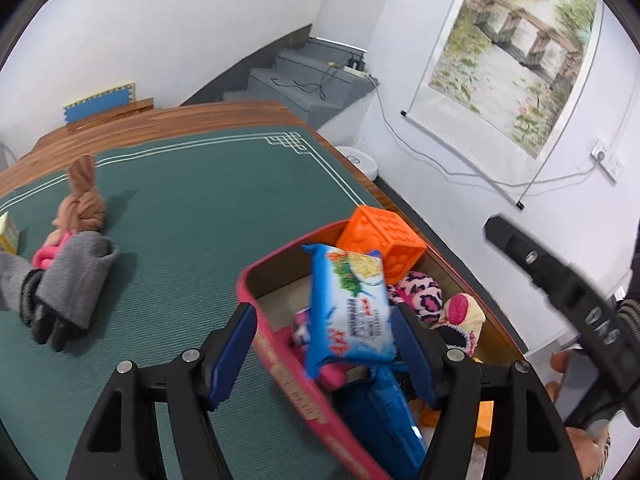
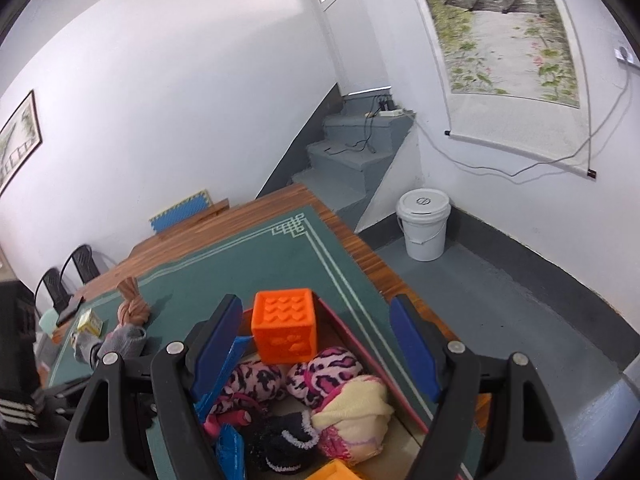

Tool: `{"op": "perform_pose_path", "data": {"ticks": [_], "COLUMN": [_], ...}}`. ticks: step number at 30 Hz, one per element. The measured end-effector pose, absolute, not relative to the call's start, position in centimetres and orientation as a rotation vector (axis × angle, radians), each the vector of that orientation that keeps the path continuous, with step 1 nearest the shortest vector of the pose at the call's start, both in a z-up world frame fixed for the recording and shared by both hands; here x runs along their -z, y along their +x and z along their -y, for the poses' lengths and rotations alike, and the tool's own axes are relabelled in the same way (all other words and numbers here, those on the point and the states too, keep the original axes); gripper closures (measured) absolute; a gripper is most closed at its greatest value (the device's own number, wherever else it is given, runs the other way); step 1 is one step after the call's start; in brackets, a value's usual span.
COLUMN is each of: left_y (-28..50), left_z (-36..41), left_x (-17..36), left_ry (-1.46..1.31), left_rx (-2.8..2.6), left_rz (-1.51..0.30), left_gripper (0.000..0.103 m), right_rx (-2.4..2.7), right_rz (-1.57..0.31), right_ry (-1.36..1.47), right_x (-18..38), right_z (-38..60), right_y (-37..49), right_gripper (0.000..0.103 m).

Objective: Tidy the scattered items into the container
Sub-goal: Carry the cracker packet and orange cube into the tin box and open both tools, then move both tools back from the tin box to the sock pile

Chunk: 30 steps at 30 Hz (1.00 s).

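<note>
A red-walled box (image 1: 276,356) stands at the green mat's right edge. In it lie an orange cube (image 1: 384,244), pink leopard socks (image 1: 420,288) and a cream-pink sock (image 1: 460,312). A blue snack packet (image 1: 352,312) lies tilted on top of them, between the fingers of my left gripper (image 1: 324,344). Its jaws stand apart, the left pad is outside the box wall, and neither pad presses the packet. My right gripper (image 2: 316,344) hangs open above the box, with the orange cube (image 2: 286,324) beyond its tips. On the mat lie a brown knotted cloth (image 1: 82,200), a grey sock (image 1: 76,276), a pink item (image 1: 44,256) and a small yellow box (image 1: 8,232).
The green mat (image 2: 256,264) covers a wooden table whose right edge runs close beside the box. On the floor past that edge stands a white lidded bucket (image 2: 424,224), beside grey steps (image 2: 352,152). Black chairs (image 2: 68,276) stand at the table's far left.
</note>
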State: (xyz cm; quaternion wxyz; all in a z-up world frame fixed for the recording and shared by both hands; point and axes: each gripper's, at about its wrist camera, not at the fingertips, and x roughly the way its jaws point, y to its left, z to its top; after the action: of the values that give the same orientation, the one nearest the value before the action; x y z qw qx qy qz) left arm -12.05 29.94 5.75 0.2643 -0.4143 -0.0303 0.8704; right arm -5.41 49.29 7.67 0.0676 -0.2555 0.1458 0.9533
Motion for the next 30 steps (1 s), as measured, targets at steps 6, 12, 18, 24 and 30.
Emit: {"op": "perform_pose_path", "data": {"ticks": [6, 12, 18, 24, 30], "left_y": [-11.5, -11.3, -11.4, -11.7, -12.0], "left_z": [-26.7, -23.5, -21.2, -18.2, -15.4], "left_x": [-6.0, -5.7, -5.4, -5.2, -5.4], "left_ry": [-1.115, -1.135, -1.146, -1.157, -1.155], "left_rx": [-2.428, -2.454, -2.478, -2.516, -2.554], "left_rz": [0.075, 0.113, 0.128, 0.165, 0.19], "left_gripper": [0.032, 0.032, 0.032, 0.032, 0.032], "right_rx": [-2.906, -2.847, -2.833, -2.809, -2.858], "right_rz": [-0.101, 0.178, 0.338, 0.387, 0.216], "right_ry": [-1.014, -1.112, -1.244, -1.26, -1.145], "right_x": [-6.3, -4.9, -3.1, -3.4, -6.6], "right_z": [-45.5, -42.6, -39.6, -38.7, -38.6], "right_y": [-7.3, -7.9, -9.6, -9.6, -9.2], "right_gripper": [0.022, 0.022, 0.022, 0.022, 0.022]}}
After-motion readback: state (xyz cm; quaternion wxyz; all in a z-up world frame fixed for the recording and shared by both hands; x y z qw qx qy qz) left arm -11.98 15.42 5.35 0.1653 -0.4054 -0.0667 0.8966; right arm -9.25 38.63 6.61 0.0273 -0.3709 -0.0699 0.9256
